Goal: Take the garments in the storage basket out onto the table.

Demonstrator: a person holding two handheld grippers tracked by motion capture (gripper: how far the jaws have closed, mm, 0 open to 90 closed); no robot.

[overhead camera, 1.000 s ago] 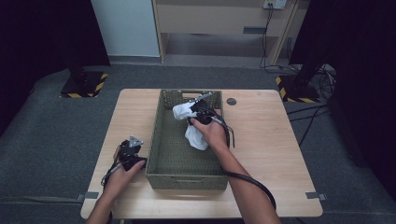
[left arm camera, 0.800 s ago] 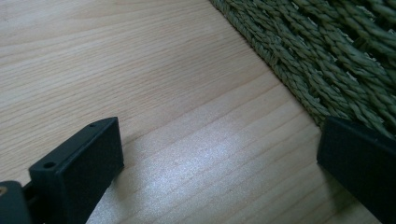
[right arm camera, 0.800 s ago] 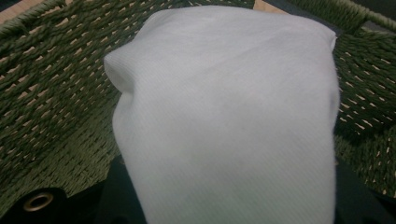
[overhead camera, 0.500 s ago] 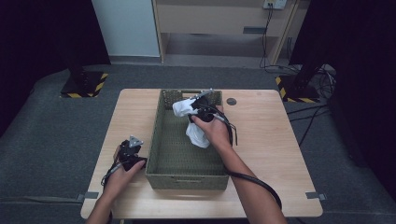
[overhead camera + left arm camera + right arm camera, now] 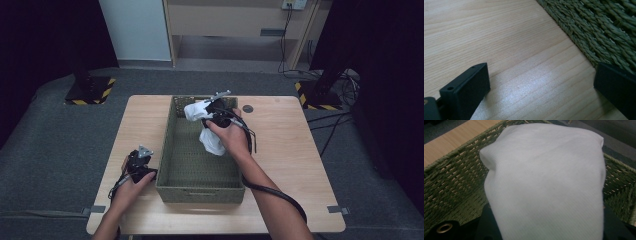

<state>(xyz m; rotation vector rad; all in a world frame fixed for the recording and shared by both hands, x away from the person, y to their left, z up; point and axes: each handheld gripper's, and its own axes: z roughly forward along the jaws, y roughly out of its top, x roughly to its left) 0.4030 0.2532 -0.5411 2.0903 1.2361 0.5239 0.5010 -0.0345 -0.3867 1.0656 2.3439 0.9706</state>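
Your right gripper (image 5: 212, 111) sits over the far end of the woven green basket (image 5: 170, 150), its jaws pinched on the white cloth (image 5: 210, 140). One bunch of the cloth bulges past the jaws toward the basket's far wall, and the rest hangs down under your right hand (image 5: 231, 137) inside the basket. In the right gripper view the cloth (image 5: 544, 182) drapes right over the jaws, so the pads themselves are hidden; the grip looks tight, though you cannot see exactly where they bite. Behind the cloth runs the basket's woven wall (image 5: 454, 177), with a strip of table beyond its rim.

Your left gripper (image 5: 140, 162) rests on the table (image 5: 285, 150) just outside the basket's left wall, near its front corner. Its jaws stand spread apart with nothing between them, only bare wood, and the basket's weave (image 5: 594, 32) lies close by one jaw.

On the table just beyond the basket's far right corner sits a small dark round disc (image 5: 248, 108). Your right gripper's cable (image 5: 272, 192) loops across the table by the basket's front right corner.
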